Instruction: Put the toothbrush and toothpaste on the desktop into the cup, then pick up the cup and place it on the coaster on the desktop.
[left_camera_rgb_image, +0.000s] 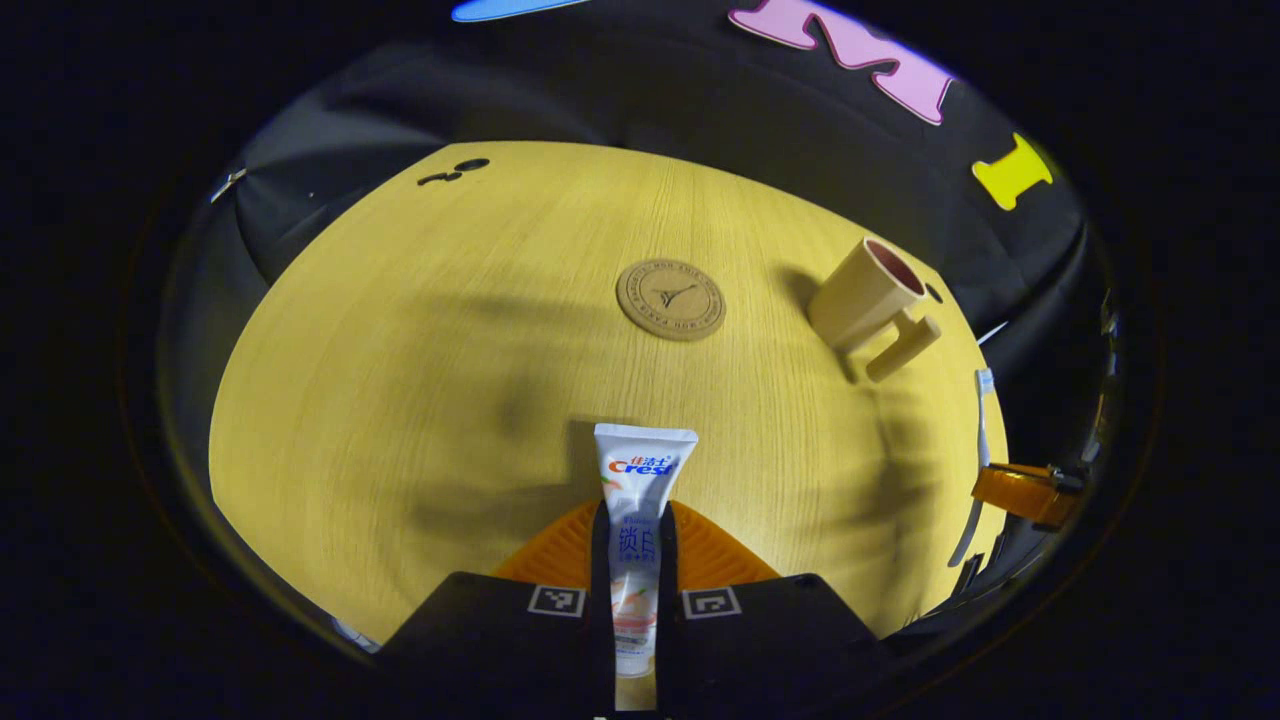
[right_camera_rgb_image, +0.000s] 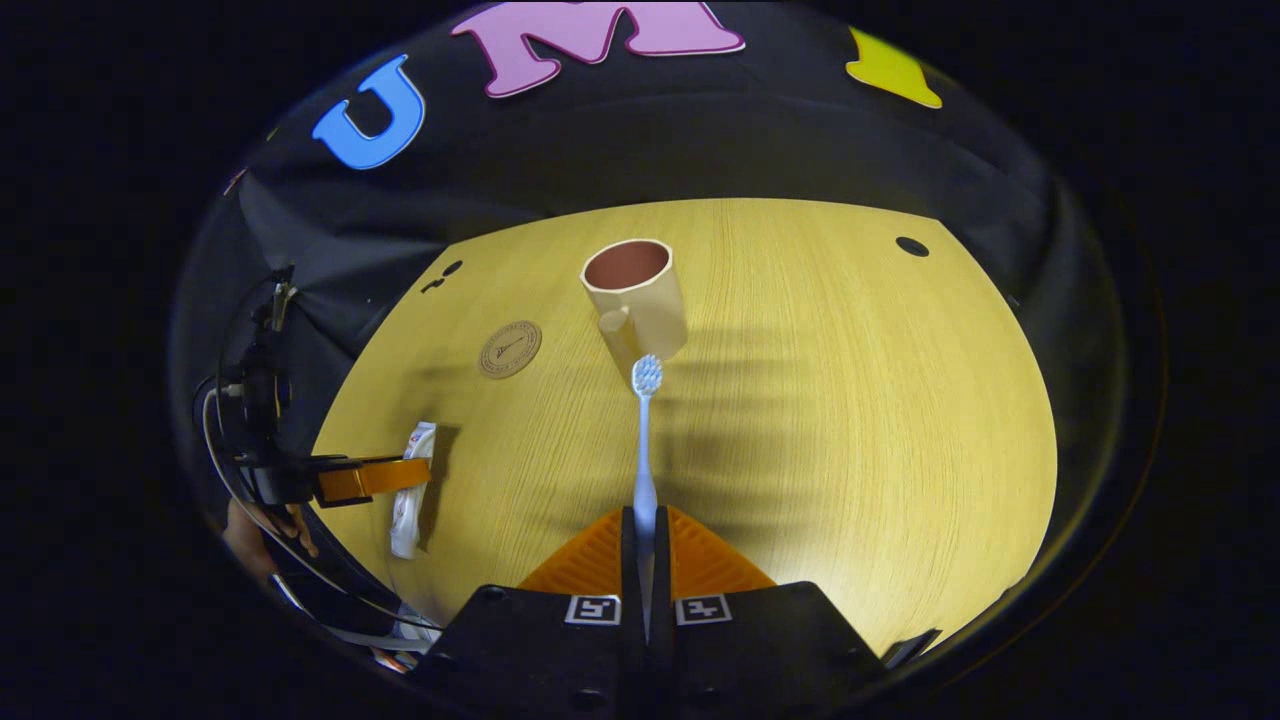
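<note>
- The round yellow wood-grain desktop (left_camera_rgb_image: 420, 380) is spreading across the middle of both views, with small dark holes sitting near its far edge at the upper left of the left gripper view.
- The beige cylindrical cup with a block handle and a dark reddish inside (left_camera_rgb_image: 868, 298) is standing upright at the right of centre in the left gripper view; in the right gripper view it (right_camera_rgb_image: 640, 300) is sitting just above centre, its mouth open upward.
- The left gripper (left_camera_rgb_image: 634, 560) is clamping both fingers on the white toothpaste tube with printed lettering (left_camera_rgb_image: 640, 480), which is sticking up from the bottom centre of the left gripper view, raised off the desktop; the same gripper is showing at the lower left of the right gripper view, with a hand below it.
- The right gripper (right_camera_rgb_image: 645, 560) is pinching the pale blue toothbrush with white bristles (right_camera_rgb_image: 645, 450), whose head is pointing up toward the cup's base in the picture.
- The round brown cork coaster with a stamped emblem (left_camera_rgb_image: 670, 298) is lying flat at centre, left of the cup and apart from it.
</note>
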